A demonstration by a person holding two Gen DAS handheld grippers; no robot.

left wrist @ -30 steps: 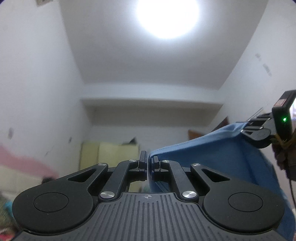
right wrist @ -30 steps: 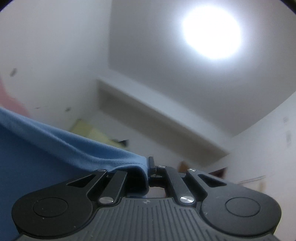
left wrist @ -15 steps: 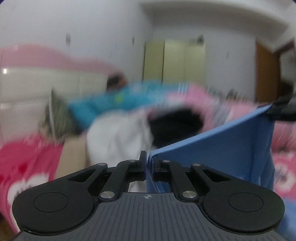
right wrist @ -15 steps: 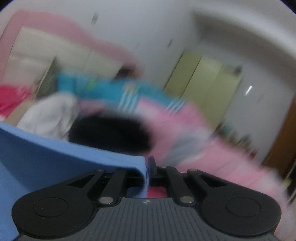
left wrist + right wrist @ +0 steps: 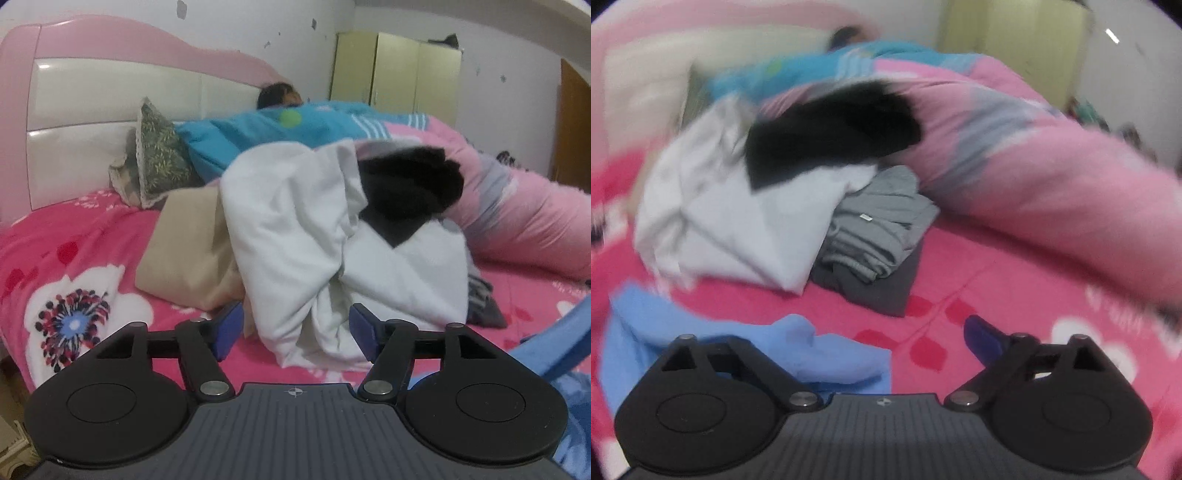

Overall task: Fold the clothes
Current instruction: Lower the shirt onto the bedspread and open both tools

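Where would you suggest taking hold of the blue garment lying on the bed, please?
Probably at the raised fold of the blue garment, which stands clear of the pink bedsheet just ahead of the right hand-held gripper. Come straight down from above with the fingers astride that ridge. Its flat parts hug the sheet and offer no edge to pinch.

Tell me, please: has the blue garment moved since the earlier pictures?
Yes. The blue garment has dropped from both grippers, stretched in the air, down onto the pink bedsheet, lying crumpled before the white clothes pile.
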